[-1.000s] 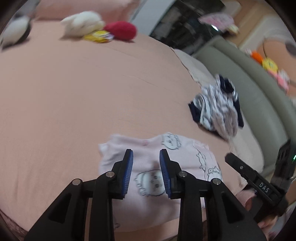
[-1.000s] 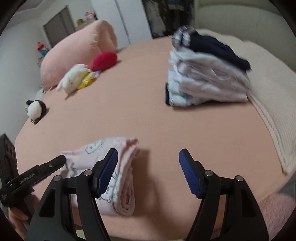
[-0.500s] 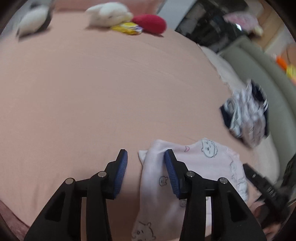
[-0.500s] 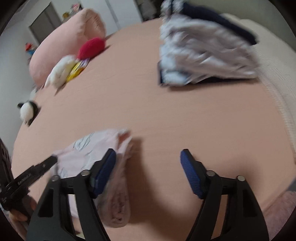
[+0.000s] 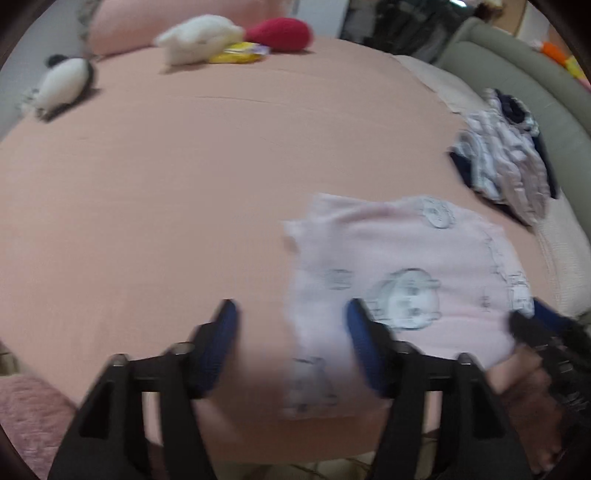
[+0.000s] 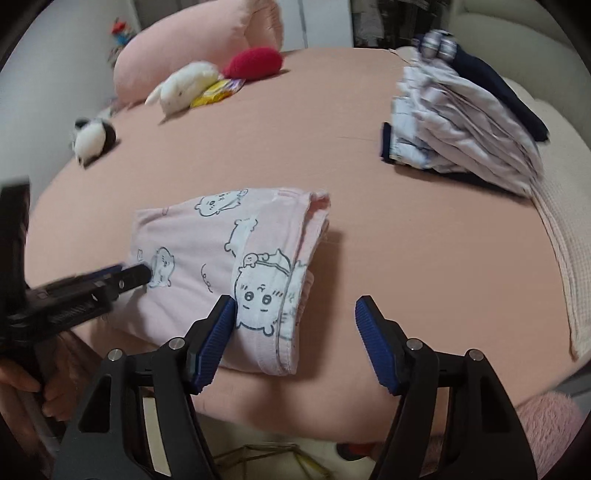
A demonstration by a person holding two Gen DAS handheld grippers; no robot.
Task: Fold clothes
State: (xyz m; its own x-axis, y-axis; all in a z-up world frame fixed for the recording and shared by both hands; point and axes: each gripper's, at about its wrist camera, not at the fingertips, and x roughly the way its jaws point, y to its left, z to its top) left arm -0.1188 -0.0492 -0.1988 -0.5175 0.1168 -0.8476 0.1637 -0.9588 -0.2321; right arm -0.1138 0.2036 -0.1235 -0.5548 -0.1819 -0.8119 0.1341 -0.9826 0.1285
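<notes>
A folded pale pink garment printed with cartoon animals lies on the pink bed sheet near the front edge. My left gripper hovers over its left edge with its jaws opening. That edge lies between the pads, and neither pad presses on it. In the right wrist view the garment shows its folded right side. My right gripper is open over that side and its jaws are closing a little. Its left pad is next to the cloth. Each gripper's tip shows in the other's view: the left gripper and the right gripper.
A stack of folded white and navy clothes sits at the back right beside a cream blanket. At the far side lie a white plush, a red plush, a panda toy and a pink pillow.
The left gripper slid from over the garment's middle to its left edge, and its jaws spread wider. The right gripper came down closer to the garment's right side.
</notes>
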